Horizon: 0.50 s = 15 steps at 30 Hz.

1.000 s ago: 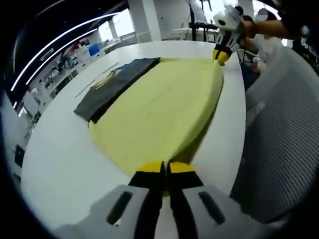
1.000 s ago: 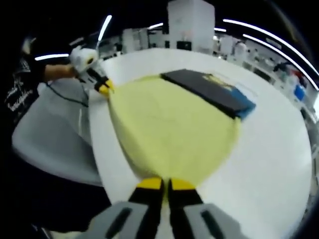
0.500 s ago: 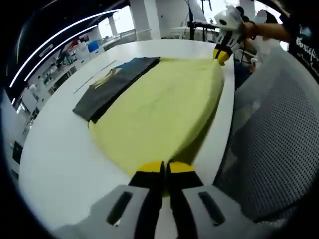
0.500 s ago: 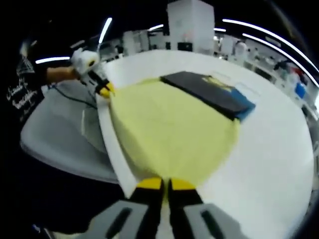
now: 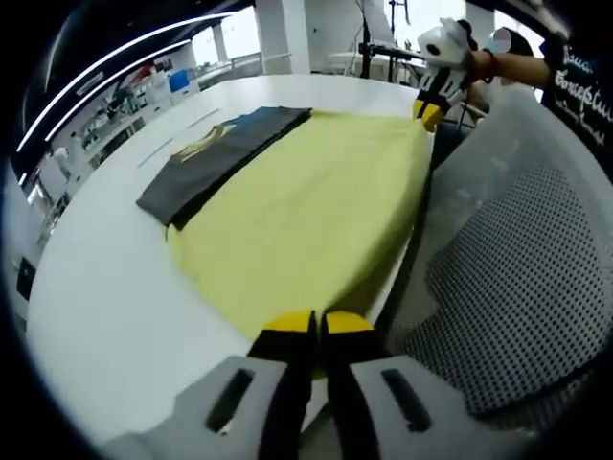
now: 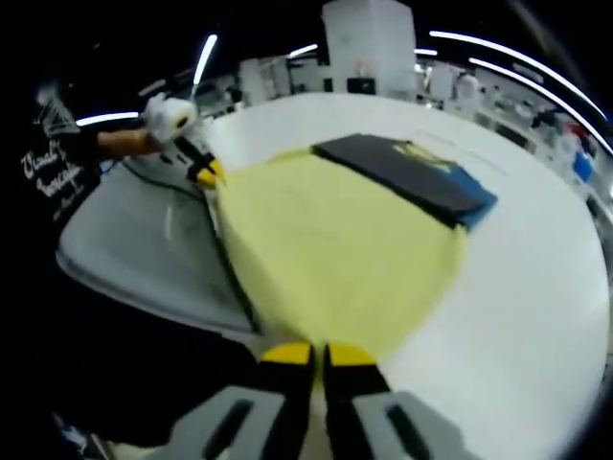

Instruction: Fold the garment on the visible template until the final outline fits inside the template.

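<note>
Left gripper view: our left gripper [image 5: 315, 323] is clamped on the yellow garment [image 5: 306, 206], spread on the white desk [image 5: 96, 278] beside a dark template [image 5: 215, 153]. Right gripper view: our right gripper [image 6: 310, 355] pinches the garment's other corner.

My two grippers [image 5: 314, 331] [image 6: 311, 356] pinch opposite corners of the garment [image 5: 306, 206], spread over the table [image 5: 105, 278]. The template [image 5: 215, 153] lies on the table, partly under the garment's far edge.

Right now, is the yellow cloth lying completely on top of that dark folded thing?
No. The yellow garment covers just one long edge of the dark folded piece, most of which lies bare on the white table.
</note>
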Motion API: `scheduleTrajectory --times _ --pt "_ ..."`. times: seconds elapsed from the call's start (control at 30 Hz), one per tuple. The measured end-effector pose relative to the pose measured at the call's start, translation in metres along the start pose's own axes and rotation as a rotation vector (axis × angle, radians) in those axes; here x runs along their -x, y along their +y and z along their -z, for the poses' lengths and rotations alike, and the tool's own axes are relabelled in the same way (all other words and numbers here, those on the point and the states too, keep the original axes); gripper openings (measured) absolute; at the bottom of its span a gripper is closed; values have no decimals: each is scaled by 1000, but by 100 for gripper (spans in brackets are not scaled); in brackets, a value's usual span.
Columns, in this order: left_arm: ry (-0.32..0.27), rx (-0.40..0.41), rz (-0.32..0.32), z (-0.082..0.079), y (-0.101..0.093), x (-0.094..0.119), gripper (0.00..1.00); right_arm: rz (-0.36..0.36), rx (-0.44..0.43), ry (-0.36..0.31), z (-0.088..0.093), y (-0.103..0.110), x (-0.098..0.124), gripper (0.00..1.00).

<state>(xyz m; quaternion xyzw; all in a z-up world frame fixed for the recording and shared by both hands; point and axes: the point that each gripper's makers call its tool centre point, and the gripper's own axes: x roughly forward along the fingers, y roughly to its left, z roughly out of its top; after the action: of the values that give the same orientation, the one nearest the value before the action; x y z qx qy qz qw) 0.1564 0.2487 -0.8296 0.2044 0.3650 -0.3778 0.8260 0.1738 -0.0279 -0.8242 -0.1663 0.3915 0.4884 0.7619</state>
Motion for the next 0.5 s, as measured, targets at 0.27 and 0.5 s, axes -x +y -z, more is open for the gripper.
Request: scheduleTrajectory --times 0.27,0.5 --pt "18 12 30 9 -13 2 0 -10 -7 12 5 10 4 0" --pt "24 15 46 6 -19 6 0 -23 -9 14 6 14 8 0"
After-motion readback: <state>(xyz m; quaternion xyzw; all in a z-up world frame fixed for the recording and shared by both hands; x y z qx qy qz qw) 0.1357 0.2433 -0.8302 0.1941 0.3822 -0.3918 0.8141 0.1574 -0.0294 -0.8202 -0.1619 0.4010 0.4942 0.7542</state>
